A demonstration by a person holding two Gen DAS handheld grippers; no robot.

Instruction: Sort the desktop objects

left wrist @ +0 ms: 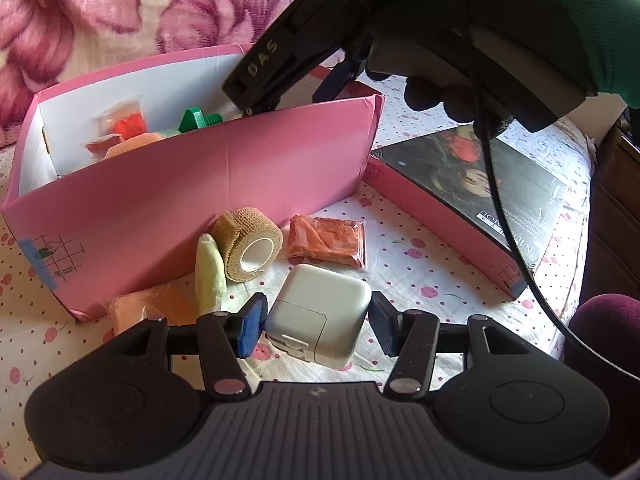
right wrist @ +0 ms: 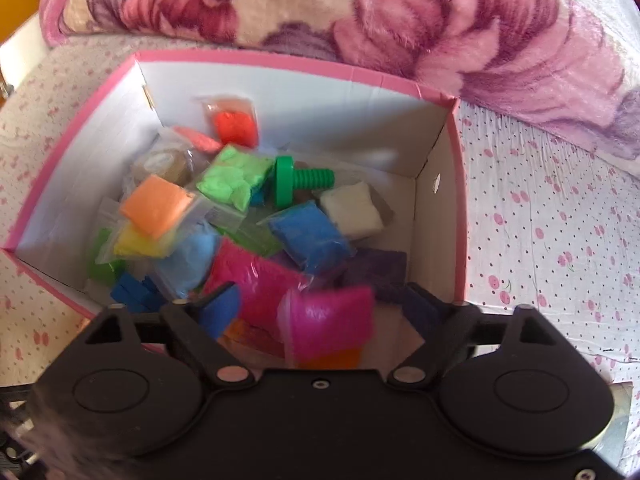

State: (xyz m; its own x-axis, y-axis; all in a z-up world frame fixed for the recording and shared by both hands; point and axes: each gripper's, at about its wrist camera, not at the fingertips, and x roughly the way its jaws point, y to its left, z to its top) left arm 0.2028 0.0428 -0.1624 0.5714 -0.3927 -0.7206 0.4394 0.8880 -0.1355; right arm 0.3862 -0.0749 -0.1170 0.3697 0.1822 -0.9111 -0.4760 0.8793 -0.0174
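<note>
In the left wrist view my left gripper [left wrist: 318, 324] is open, its blue pads either side of a white power adapter [left wrist: 320, 312] on the cloth, not gripping it. Beyond lie a tan bandage roll [left wrist: 248, 246], a pale green packet [left wrist: 209, 270], orange packets [left wrist: 326, 240] [left wrist: 148, 308] and the pink box [left wrist: 192, 184]. In the right wrist view my right gripper [right wrist: 324, 314] is open above the pink box [right wrist: 460, 200]. A blurred magenta packet [right wrist: 332, 320] is between the fingers, apparently falling free. The box holds several coloured packets and a green plastic bolt [right wrist: 298, 184].
The pink box lid with a dark magazine [left wrist: 480, 188] lies right of the box. A floral blanket [right wrist: 440, 24] lies behind the box. The right gripper and gloved hand [left wrist: 440, 52] hover over the box in the left view.
</note>
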